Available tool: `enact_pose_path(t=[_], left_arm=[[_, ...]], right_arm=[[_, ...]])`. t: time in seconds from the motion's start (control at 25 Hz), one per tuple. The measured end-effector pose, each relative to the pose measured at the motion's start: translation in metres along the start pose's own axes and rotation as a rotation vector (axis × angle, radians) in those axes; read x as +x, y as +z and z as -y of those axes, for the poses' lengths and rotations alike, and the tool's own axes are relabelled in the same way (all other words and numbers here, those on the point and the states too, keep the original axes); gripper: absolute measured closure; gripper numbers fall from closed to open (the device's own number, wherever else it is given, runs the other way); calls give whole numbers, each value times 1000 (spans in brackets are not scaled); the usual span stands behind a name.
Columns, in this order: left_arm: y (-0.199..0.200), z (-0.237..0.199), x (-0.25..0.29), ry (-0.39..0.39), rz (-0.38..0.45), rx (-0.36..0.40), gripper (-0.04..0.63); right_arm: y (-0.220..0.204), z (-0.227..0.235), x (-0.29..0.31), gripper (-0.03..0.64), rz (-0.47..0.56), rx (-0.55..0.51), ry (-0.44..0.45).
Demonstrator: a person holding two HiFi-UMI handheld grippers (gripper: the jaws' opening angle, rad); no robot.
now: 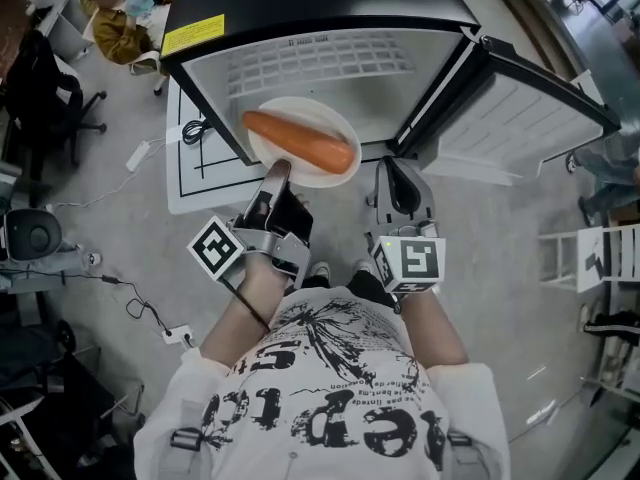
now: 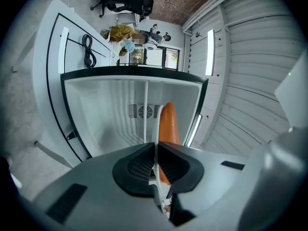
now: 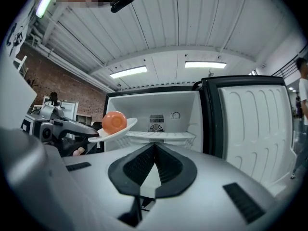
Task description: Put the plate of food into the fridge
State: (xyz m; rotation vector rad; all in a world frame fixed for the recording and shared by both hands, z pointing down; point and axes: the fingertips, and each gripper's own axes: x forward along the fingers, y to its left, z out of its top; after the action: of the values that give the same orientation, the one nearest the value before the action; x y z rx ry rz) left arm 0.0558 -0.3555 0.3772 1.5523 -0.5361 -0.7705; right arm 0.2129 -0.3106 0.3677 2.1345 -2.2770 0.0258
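Plate (image 1: 310, 111) of orange food (image 1: 300, 140) sits level before the open fridge (image 1: 330, 63), its rim clamped by the left gripper (image 1: 277, 171) for carrying; right gripper (image 1: 398, 173) is closed, empty.

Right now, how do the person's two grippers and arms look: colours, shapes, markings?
The left gripper and the right gripper have grey bodies and black ribbed pads. Each carries a white cube with black square markers. A thin black cable runs along the left forearm. The person wears a white T-shirt with black print; the forearms are bare.
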Motion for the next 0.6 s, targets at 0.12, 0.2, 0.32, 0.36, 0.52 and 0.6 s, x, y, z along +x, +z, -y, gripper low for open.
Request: enact_pose_path(t=[0.12,0.2,0.32,0.36,0.52,0.6], left_arm=[[4,-5,15,5,25,-7,571],[7,-7,25,5,53,-10,572],[14,-7,39,14,112,-10,572],[16,-8,43,18,131,-8,572],[21,-8,63,23,191,14,572],[22,-11,72,30,212,22,572]], right_arm=[[-4,8,20,615,-3,-6,22],[-6,10,33,615,-5,-7,56],[-5,14,53,617,-8,2,106],[-3,16,59,615,-8,8,121],[6,25,84,615,8,7,177],[7,28,92,617,11,4,203]])
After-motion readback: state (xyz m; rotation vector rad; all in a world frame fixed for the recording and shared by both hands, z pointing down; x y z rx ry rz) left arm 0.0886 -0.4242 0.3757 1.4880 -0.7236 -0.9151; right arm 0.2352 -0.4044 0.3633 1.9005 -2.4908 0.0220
